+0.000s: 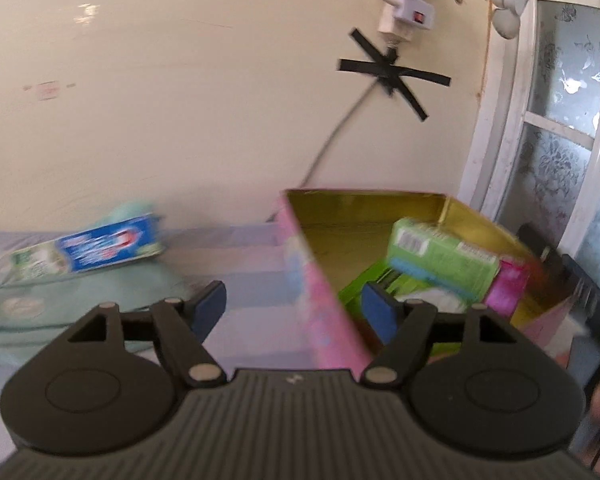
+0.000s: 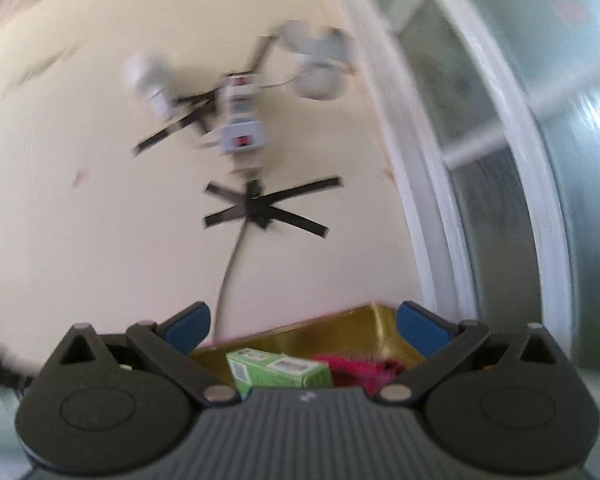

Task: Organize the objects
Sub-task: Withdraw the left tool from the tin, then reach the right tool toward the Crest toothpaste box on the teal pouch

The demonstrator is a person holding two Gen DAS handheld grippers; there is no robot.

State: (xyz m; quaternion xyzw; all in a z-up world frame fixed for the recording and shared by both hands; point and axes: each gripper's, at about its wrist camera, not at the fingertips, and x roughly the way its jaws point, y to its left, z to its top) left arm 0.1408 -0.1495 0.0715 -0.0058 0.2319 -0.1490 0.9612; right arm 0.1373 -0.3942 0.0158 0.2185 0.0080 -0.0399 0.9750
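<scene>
A pink tin box (image 1: 320, 292) with a gold inside stands open at the right in the left wrist view. It holds a green carton (image 1: 444, 258), a magenta packet (image 1: 508, 288) and a lime green item (image 1: 364, 292). A blue toothpaste box (image 1: 100, 250) lies on a folded mint towel (image 1: 80, 296) at the left. My left gripper (image 1: 292, 306) is open and empty, astride the tin's near wall. My right gripper (image 2: 304, 328) is open and empty above the tin (image 2: 340, 328), where the green carton (image 2: 280, 372) and magenta packet (image 2: 360, 368) show.
The things rest on a lilac striped cloth (image 1: 236, 280). A cream wall behind carries a power strip (image 1: 404, 4), a cable under black tape (image 1: 392, 72). A white window frame (image 1: 512, 128) stands at the right. The right wrist view is blurred.
</scene>
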